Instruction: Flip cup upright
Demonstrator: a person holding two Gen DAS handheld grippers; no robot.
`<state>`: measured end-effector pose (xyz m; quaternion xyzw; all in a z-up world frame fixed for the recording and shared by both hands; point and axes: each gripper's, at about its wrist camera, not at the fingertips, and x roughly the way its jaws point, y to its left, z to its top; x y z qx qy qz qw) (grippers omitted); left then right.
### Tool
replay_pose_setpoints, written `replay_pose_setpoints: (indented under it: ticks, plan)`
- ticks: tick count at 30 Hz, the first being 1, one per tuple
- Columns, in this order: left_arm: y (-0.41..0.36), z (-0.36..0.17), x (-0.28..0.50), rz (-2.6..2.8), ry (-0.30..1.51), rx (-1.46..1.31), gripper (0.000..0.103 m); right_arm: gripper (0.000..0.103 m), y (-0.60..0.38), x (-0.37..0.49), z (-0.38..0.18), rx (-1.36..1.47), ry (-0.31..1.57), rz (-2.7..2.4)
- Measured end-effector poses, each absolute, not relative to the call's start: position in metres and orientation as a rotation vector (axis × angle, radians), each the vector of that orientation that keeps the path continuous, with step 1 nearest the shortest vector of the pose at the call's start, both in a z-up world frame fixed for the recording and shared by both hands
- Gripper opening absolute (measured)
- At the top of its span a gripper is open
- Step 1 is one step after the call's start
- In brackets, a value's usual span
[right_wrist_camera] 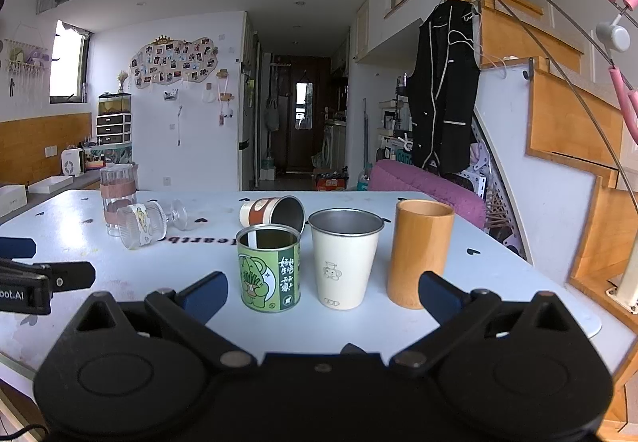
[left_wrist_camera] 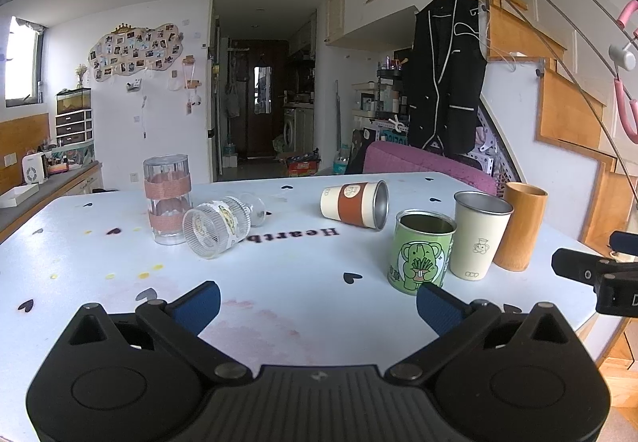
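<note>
Pale blue table [left_wrist_camera: 303, 282], black heart marks, dark lettering, faint pink stain near front edge. Left gripper [left_wrist_camera: 318, 304] and right gripper [right_wrist_camera: 323, 296] both low over near edge, jaws spread wide, nothing held. Orange-banded cup [left_wrist_camera: 354, 204] lies on side mid-table, mouth toward right; ribbed stemmed glass [left_wrist_camera: 221, 224] also tipped over, beside upright clear tumbler [left_wrist_camera: 166, 198]. Green tin [right_wrist_camera: 269, 268], cream cup [right_wrist_camera: 345, 258], bamboo cup [right_wrist_camera: 420, 252] upright in row. Beyond: photo board [left_wrist_camera: 135, 53] on white wall, black jacket [left_wrist_camera: 444, 75] hanging at wooden staircase [left_wrist_camera: 570, 103].
</note>
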<state>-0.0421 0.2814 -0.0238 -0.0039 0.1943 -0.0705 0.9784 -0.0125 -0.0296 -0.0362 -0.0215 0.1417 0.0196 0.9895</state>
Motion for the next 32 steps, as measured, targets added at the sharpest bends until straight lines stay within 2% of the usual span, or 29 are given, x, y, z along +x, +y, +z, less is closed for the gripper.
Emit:
replay_pose_setpoints:
  ticks: [32]
  plan:
    - [0.2828,-0.0212,-0.0406,-0.141,0.392,-0.003,0.103,0.103,-0.0300,-0.0120,-0.0379,-0.039,0.281,0.034]
